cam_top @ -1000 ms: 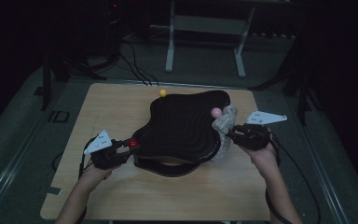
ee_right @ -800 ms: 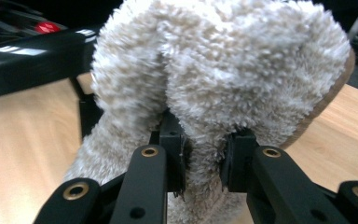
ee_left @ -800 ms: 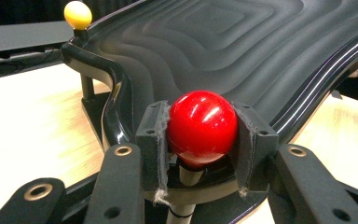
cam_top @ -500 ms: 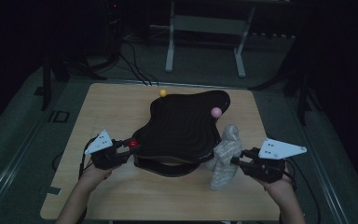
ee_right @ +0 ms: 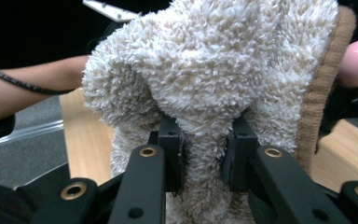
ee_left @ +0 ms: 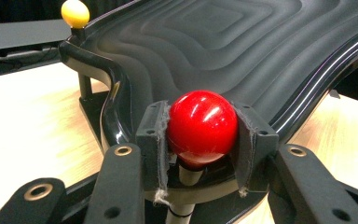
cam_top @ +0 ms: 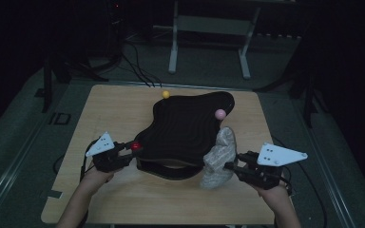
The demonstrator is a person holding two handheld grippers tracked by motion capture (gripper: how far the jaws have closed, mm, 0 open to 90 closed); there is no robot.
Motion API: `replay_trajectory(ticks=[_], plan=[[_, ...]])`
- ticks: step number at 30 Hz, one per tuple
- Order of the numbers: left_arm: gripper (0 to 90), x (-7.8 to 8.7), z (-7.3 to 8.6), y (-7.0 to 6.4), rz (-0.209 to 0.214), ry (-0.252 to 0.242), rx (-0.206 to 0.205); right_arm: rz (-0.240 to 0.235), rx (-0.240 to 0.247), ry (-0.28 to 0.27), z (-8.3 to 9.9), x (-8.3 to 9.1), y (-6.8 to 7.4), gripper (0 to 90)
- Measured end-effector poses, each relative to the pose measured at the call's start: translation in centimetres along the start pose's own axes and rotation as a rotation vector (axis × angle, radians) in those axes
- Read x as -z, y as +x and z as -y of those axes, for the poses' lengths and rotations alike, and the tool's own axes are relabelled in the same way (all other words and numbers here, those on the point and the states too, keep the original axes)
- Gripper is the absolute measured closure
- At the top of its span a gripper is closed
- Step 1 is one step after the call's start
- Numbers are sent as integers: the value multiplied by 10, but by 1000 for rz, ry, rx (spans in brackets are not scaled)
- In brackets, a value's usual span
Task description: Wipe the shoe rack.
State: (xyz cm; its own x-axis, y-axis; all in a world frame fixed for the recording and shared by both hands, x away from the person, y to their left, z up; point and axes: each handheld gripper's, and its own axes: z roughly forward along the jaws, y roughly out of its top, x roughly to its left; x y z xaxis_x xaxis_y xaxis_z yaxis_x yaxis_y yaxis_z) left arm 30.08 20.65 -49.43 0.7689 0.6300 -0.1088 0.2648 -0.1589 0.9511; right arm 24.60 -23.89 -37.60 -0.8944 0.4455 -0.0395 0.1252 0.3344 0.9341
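A: What moved?

B: The right gripper (cam_top: 228,166) carried the cloth (cam_top: 219,158) from the tray's right edge to its near right corner.

A: Jaw states?

B: Right jaws clamp a cloth fold (ee_right: 205,154). Left gripper (ee_left: 200,135) clamps the red ball (ee_left: 201,127) at the tray (cam_top: 185,126) rim.

A: Tray contents?

B: Ridged surface bare. The high view adds yellow (cam_top: 166,94) and pink (cam_top: 220,114) knobs.
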Motion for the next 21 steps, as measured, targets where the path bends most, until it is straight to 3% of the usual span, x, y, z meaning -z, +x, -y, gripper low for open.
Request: replay_trajectory(ticks=[4, 7, 15, 17, 21], plan=[[599, 0, 0, 0, 0, 1, 1, -17, 30, 33, -2, 0, 7, 733], [599, 0, 0, 0, 0, 0, 1, -1, 23, 5, -7, 4, 6, 731], [598, 0, 0, 0, 0, 0, 1, -42, 19, 28, 8, -12, 17, 736], [598, 0, 0, 0, -2, -1, 2, -74, 61, 85, 10, -25, 34, 735], [598, 0, 0, -1, -4, -2, 1, -230, 102, 112, 8, -40, 62, 727]])
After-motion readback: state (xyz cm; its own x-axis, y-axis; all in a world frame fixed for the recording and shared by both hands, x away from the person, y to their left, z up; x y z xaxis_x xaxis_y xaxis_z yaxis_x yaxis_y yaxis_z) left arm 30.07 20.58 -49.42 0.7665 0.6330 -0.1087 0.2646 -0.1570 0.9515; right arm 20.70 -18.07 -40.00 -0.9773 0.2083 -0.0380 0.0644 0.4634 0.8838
